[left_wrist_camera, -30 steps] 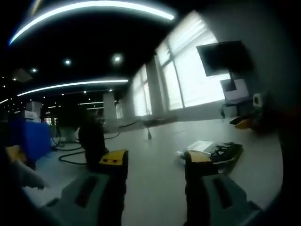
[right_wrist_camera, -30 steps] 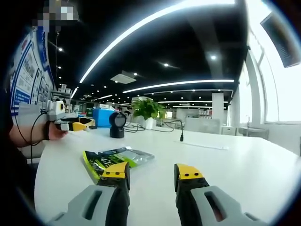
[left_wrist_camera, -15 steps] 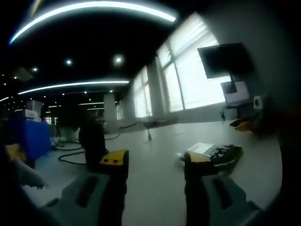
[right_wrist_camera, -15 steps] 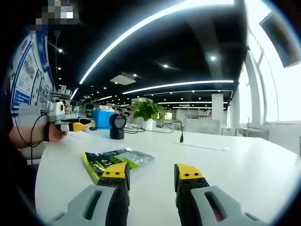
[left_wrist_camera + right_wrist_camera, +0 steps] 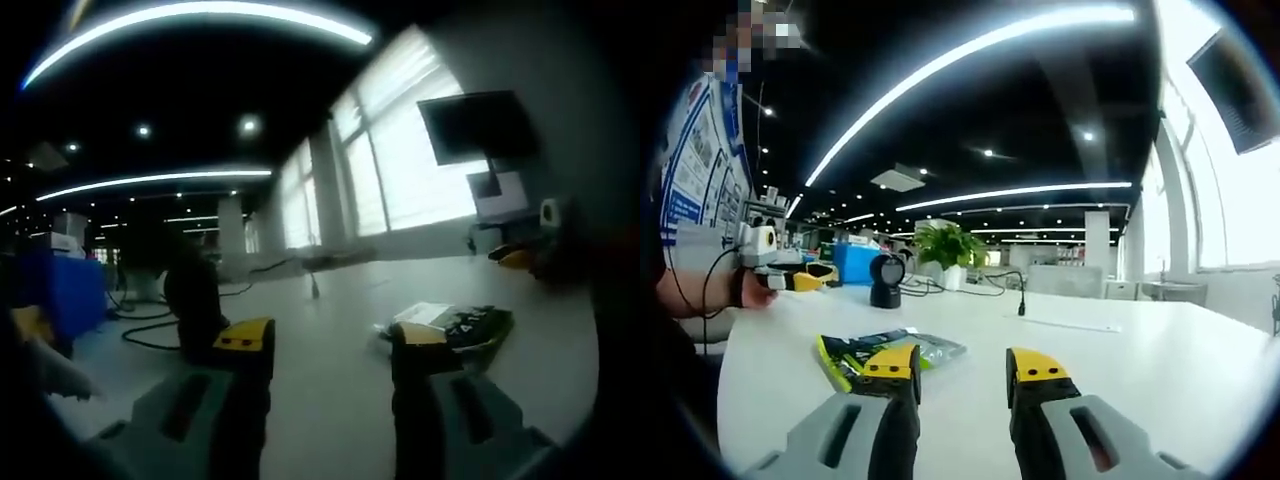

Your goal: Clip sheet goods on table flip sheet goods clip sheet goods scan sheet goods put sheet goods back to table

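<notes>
Right gripper view: my right hand-held gripper [image 5: 958, 368] gapes wide, empty, above the bench [image 5: 1160, 360]; green packet [image 5: 885, 350] lies just beyond. Left hand-held gripper [image 5: 330, 340] likewise wide, empty.

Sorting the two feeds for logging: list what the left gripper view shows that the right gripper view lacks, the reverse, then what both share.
Left gripper view alone: a wall-mounted monitor and large bright windows.

Right gripper view alone: a potted plant, a blue box, wall posters, and a hand holding the left tool.

Both: the white table, the green sheet goods packet lying flat, the black scanner, and ceiling light strips.
</notes>
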The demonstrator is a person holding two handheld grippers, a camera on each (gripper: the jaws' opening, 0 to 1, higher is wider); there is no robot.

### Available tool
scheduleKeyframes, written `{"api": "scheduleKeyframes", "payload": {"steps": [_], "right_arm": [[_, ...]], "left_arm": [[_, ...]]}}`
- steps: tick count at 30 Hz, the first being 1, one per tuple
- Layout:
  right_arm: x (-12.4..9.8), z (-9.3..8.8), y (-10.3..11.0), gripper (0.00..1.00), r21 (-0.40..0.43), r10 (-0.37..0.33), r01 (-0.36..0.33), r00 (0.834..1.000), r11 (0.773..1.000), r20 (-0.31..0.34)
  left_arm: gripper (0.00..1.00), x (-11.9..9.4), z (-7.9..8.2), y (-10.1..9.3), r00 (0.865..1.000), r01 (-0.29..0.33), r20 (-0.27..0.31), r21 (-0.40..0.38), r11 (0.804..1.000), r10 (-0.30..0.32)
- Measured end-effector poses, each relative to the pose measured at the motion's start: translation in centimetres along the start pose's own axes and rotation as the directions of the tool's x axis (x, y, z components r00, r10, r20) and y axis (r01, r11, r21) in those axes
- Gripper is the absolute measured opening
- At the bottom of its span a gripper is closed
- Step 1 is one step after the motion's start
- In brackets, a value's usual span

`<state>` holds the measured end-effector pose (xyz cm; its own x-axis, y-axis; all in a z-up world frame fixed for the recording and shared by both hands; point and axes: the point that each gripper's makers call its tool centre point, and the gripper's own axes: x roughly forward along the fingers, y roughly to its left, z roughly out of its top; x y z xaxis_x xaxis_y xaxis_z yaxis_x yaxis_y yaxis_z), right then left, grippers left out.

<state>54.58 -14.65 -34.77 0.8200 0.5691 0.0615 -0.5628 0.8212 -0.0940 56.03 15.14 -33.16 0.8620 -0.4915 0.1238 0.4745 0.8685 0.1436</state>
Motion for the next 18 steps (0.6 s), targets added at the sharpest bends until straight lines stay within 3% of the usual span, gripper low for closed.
{"api": "scheduleKeyframes", "payload": {"steps": [18], "right_arm": [[0.07,-0.05,0.43,0.34,-0.002,0.014,-0.014,1.000,1.000,-0.002]], "left_arm": [[0.39,0.06,-0.20,0.18,1.000,0.000,-0.005,-0.002,1.000,0.000]]}}
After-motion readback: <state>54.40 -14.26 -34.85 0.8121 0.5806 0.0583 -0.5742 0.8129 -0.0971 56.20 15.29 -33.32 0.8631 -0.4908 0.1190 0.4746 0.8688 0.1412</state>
